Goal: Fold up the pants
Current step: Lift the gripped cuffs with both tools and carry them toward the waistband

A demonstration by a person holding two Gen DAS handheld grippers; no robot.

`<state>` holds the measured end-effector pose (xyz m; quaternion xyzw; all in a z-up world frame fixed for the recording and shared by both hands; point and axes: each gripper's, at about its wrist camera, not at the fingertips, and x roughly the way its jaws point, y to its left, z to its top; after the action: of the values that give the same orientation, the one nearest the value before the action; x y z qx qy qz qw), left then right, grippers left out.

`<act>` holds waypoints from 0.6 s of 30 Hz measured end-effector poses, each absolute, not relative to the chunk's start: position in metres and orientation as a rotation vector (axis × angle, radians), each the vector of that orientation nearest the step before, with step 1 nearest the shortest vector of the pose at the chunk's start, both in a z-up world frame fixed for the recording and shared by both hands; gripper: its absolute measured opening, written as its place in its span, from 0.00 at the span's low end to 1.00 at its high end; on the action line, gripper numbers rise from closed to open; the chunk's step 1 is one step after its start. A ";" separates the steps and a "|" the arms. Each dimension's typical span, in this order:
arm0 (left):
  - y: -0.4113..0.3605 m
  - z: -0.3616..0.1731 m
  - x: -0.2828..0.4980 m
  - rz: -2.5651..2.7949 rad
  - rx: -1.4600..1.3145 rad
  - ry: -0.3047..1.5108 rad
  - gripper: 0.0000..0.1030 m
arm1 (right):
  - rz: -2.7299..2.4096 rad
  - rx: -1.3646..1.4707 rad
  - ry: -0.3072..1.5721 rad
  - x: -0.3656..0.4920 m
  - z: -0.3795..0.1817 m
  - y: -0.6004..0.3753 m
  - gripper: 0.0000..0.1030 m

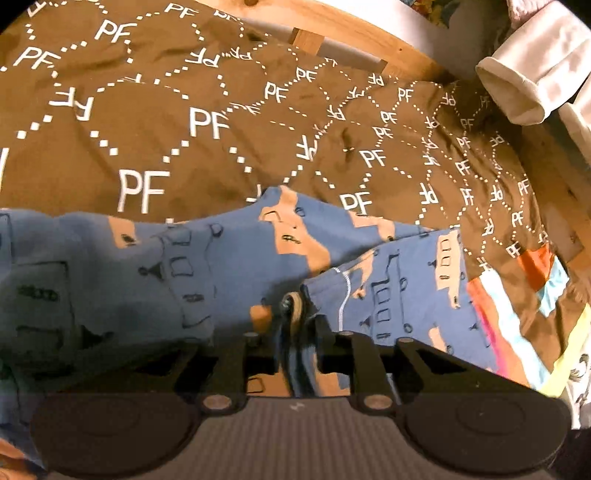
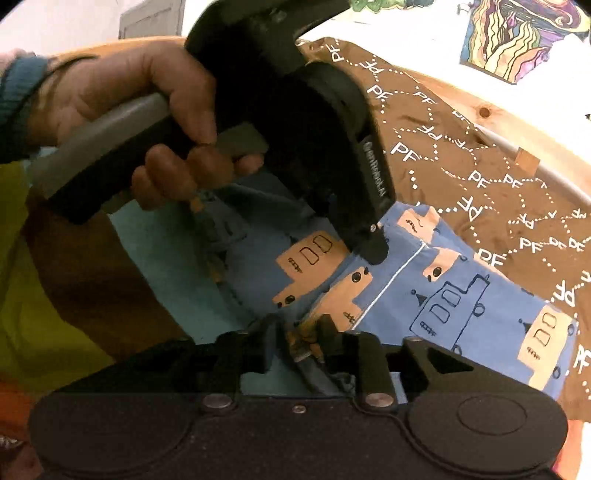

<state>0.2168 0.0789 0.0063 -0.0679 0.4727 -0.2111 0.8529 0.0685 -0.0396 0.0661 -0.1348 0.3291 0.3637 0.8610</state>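
Brown "PF" bedspread [image 1: 155, 140] filling the upper frame; blue printed pants [image 1: 229, 258] bunched across the middle, partly doubled over, fold apparently unfinished. Left gripper [image 1: 301, 325] and right gripper [image 2: 295, 343] each clenched on a pinch of pants fabric, low centre.

**Open bedspread ahead, clutter at the right edge**

The brown bedspread [image 1: 155, 122] lies bare beyond the blue pants [image 1: 229, 254], up to the wooden bed frame [image 1: 354, 33]. A white fabric roll [image 1: 524, 85] crowds the far right corner; a striped cloth [image 1: 498, 306] covers the right edge.
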 end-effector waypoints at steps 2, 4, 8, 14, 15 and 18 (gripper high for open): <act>0.081 0.009 0.213 -0.447 -0.132 0.982 0.27 | 0.766 -0.275 0.667 0.066 0.070 -0.052 0.60; 0.085 0.014 0.208 -0.428 -0.114 0.961 0.31 | 0.738 -0.281 0.638 0.068 0.075 -0.071 0.67; 0.092 0.022 0.189 -0.395 -0.128 0.929 0.37 | 0.585 -0.341 0.601 0.092 0.080 -0.114 0.67; 0.064 0.008 0.162 -0.377 -0.061 0.945 0.42 | 0.515 -0.350 0.619 0.159 0.080 -0.135 0.69; 0.057 0.002 0.162 -0.345 -0.013 0.968 0.42 | 0.527 -0.354 0.627 0.167 0.077 -0.129 0.69; 0.048 -0.007 0.156 -0.328 0.070 0.937 0.43 | 0.564 -0.407 0.651 0.184 0.057 -0.104 0.70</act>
<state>0.1557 0.0479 -0.0072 0.0335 0.4492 -0.1574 0.8788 0.1837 -0.1040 0.0570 -0.1960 0.3135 0.2716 0.8886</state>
